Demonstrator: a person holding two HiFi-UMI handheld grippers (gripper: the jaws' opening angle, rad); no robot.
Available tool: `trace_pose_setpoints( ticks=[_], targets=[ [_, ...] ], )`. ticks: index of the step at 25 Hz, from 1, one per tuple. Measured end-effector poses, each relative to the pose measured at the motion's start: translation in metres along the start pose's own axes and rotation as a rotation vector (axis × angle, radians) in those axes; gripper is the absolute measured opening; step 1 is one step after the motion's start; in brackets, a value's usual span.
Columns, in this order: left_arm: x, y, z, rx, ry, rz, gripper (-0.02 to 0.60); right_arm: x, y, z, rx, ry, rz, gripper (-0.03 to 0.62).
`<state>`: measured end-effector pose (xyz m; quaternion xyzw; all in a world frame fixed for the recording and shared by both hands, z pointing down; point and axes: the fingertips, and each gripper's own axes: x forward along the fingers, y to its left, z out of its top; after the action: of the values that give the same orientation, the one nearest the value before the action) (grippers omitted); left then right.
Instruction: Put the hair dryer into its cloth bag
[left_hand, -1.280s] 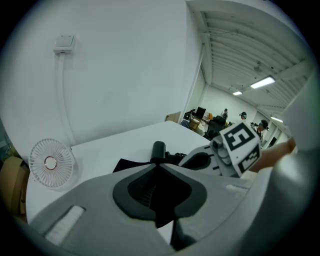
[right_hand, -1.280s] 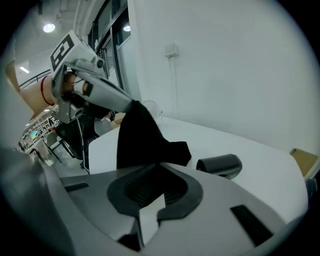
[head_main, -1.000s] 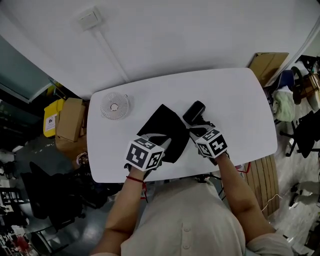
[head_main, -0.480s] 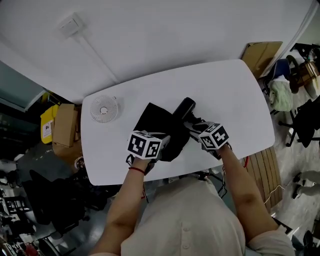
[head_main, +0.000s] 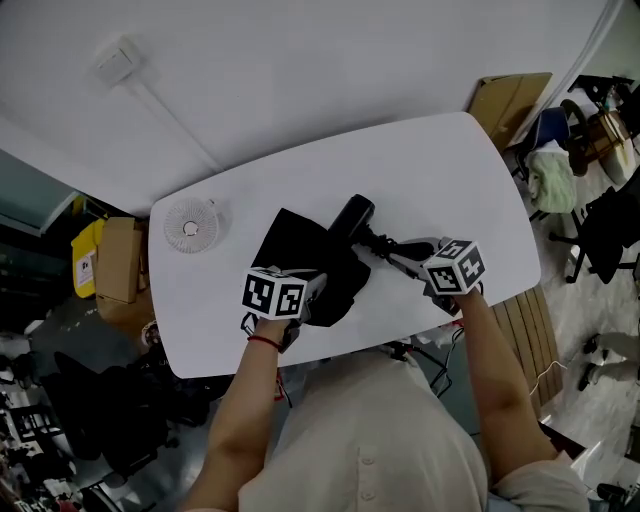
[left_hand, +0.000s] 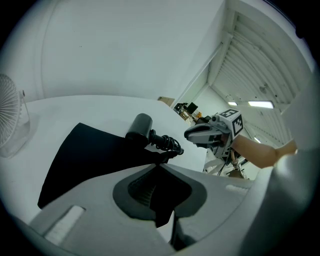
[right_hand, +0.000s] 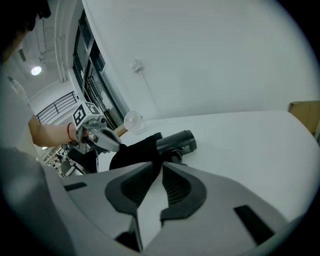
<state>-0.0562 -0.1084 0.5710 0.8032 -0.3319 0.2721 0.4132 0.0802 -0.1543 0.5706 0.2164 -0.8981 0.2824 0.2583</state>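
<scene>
The black hair dryer (head_main: 352, 217) lies on the white table (head_main: 450, 170), its barrel against the right edge of the black cloth bag (head_main: 295, 262). Its coiled cord (head_main: 384, 246) trails right. My left gripper (head_main: 318, 287) is shut on the bag's near edge, and black cloth fills its jaws (left_hand: 161, 169). My right gripper (head_main: 397, 252) hangs just right of the cord, apart from the dryer (right_hand: 176, 141). Its jaws (right_hand: 161, 167) have just been closing a little and stand open by a narrow gap with only bare table showing between them.
A small white fan (head_main: 190, 224) stands at the table's far left corner. Cardboard boxes (head_main: 118, 262) and a yellow object (head_main: 82, 262) sit on the floor to the left. Chairs and clutter (head_main: 600, 215) crowd the right side.
My right gripper let go near the dryer's cord and drew back to the right. My left gripper sank toward the table, still holding the bag's edge.
</scene>
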Motion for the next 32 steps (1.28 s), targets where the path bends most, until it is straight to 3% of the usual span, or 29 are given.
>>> trace_pose_setpoints(
  ticks=[8, 18, 19, 21, 24, 27, 32],
  targets=[
    [0.000, 0.000, 0.000, -0.004, -0.021, 0.006, 0.025, -0.004, -0.022, -0.002, -0.164, 0.053, -0.161, 0.024],
    [0.000, 0.000, 0.000, -0.006, -0.035, 0.002, 0.025, 0.002, -0.014, 0.003, -0.232, 0.070, -0.174, 0.021],
    [0.000, -0.001, 0.000, -0.007, -0.036, 0.002, 0.025, 0.003, -0.013, 0.002, -0.238, 0.077, -0.170, 0.034],
    [0.000, -0.002, 0.000, -0.009, -0.039, 0.001, 0.025, 0.007, -0.011, -0.003, -0.247, 0.103, -0.156, 0.157],
    [0.001, -0.002, 0.002, -0.009, -0.042, -0.001, 0.025, 0.013, -0.013, -0.007, -0.269, 0.140, -0.152, 0.259],
    [0.000, -0.004, 0.003, -0.008, -0.046, -0.004, 0.025, 0.016, -0.016, -0.011, -0.287, 0.170, -0.162, 0.296],
    [0.000, -0.003, 0.003, -0.011, -0.045, -0.004, 0.025, 0.026, -0.022, -0.017, -0.308, 0.222, -0.172, 0.299]
  ],
)
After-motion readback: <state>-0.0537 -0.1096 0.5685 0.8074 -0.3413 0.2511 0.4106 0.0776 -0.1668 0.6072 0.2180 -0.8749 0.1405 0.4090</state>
